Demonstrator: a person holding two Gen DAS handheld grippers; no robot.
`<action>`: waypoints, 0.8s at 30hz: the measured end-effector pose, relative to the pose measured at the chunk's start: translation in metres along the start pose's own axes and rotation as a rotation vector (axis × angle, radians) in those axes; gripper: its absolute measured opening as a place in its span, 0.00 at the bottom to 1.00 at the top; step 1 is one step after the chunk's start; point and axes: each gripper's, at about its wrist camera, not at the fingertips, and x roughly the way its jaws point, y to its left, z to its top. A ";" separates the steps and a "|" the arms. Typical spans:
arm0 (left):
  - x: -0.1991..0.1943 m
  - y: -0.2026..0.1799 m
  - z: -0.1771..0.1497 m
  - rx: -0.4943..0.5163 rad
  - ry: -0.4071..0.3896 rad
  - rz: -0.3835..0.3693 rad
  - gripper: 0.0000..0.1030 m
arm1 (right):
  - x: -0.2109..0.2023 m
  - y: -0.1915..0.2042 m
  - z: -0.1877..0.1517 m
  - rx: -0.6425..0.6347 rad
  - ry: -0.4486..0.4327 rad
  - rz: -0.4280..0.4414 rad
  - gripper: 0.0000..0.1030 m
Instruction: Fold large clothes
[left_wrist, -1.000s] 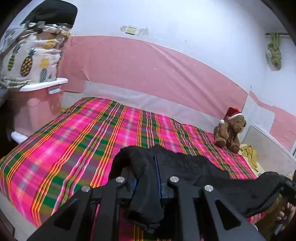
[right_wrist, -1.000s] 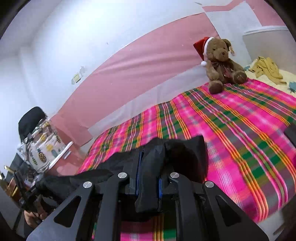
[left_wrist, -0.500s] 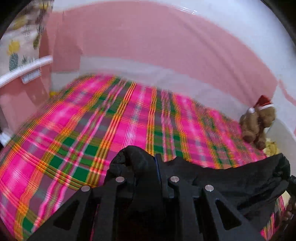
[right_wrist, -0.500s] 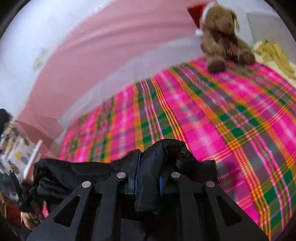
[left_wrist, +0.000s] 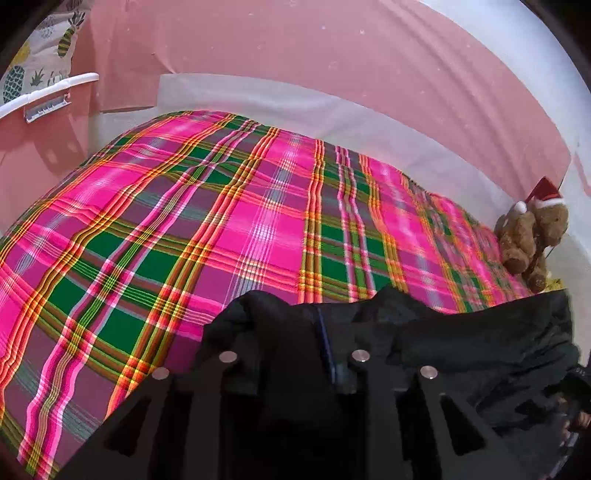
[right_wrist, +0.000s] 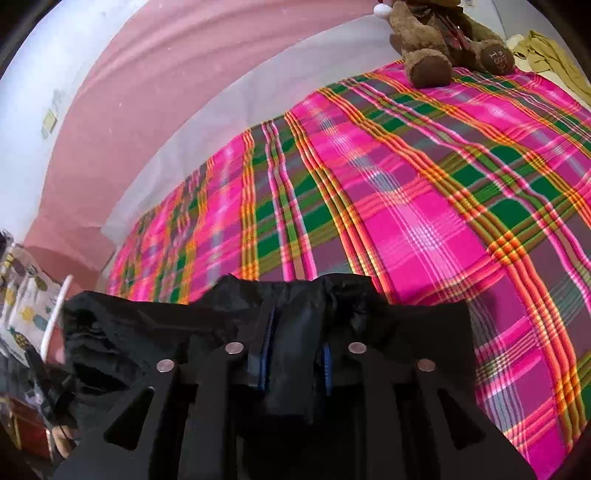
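Two grippers share one black garment (left_wrist: 461, 339), so, as I judge it, the fold itself is not yet begun: no crease shows, and the laying flat on the plaid bedspread (left_wrist: 221, 229) remains. Largest in both frames, that spread fills the middle, bare of clothing. Next, the garment crosses the lower part of each frame, dark, thin and bunched, strung between the tools. The left gripper (left_wrist: 291, 343) at bottom centre pinches a wad of it; the right gripper (right_wrist: 295, 347) does likewise. Smallest, a teddy bear (left_wrist: 532, 240) sits at the right edge, well apart from the cloth.
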 end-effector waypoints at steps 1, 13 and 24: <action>-0.006 0.002 0.004 -0.016 -0.007 -0.025 0.36 | -0.005 0.002 0.003 0.004 -0.013 0.029 0.35; -0.062 0.000 0.032 -0.057 -0.165 -0.100 0.81 | -0.059 0.056 -0.002 -0.170 -0.162 -0.027 0.66; 0.015 -0.071 -0.011 0.222 0.074 -0.102 0.81 | 0.042 0.059 -0.024 -0.349 0.099 -0.247 0.66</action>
